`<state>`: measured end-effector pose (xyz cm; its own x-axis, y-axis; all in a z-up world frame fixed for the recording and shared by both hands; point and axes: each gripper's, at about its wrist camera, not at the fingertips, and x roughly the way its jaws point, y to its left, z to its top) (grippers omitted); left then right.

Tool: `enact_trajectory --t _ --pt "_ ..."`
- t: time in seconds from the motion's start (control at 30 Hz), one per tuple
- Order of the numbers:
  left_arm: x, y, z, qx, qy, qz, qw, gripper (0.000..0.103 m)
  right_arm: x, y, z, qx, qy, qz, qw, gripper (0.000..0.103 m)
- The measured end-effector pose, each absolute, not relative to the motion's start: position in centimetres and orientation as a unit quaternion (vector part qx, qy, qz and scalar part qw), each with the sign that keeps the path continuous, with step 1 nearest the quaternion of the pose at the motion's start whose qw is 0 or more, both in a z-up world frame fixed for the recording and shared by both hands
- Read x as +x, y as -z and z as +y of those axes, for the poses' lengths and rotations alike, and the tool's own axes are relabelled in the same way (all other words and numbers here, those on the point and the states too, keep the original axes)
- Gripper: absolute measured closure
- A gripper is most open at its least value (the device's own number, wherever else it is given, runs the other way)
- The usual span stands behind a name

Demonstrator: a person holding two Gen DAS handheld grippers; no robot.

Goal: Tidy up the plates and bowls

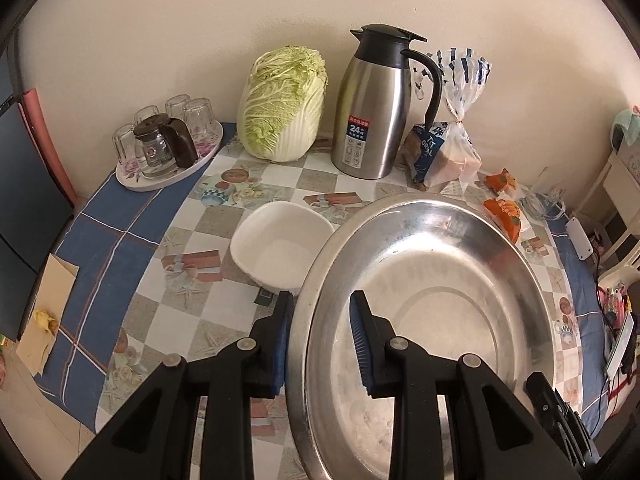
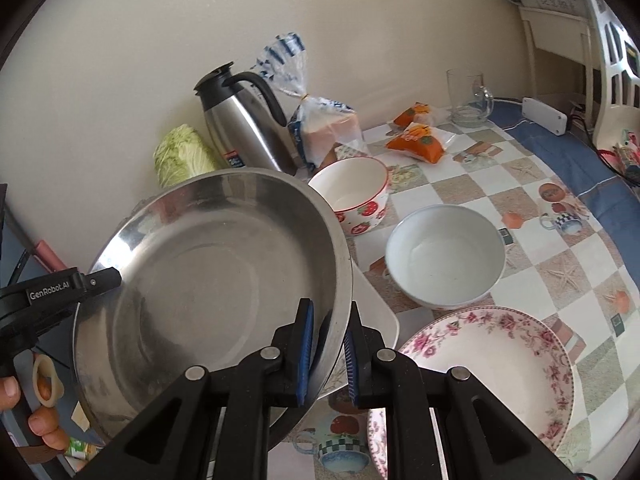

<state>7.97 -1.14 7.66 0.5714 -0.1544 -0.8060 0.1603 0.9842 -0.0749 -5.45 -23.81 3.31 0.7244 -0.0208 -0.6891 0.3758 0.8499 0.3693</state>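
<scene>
A large steel basin (image 1: 432, 300) (image 2: 208, 280) is held tilted above the table by both grippers. My left gripper (image 1: 320, 340) straddles its left rim, one finger outside and one inside. My right gripper (image 2: 326, 354) is shut on its right rim. The left gripper also shows in the right wrist view (image 2: 100, 280) at the basin's far rim. A white square dish (image 1: 280, 248) (image 2: 376, 312) lies partly under the basin. A strawberry-print bowl (image 2: 352, 196), a plain white bowl (image 2: 444, 256) and a rose-pattern plate (image 2: 492, 368) stand to the right.
At the back by the wall stand a napa cabbage (image 1: 284, 104), a steel thermos jug (image 1: 376, 108), a bread bag (image 1: 452, 148) and orange snack packets (image 2: 416, 144). A tray of glasses (image 1: 168, 148) is back left, a glass mug (image 2: 468, 98) back right.
</scene>
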Motion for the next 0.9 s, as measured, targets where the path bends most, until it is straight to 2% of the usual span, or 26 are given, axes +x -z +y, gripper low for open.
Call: enact_trajectory --t 0.9 --pt "10.2 0.6 -0.7 -0.09 0.08 0.533 0.838 0.073 -3.3 0.7 -24.6 0.211 0.137 0.446 0.859 0.087"
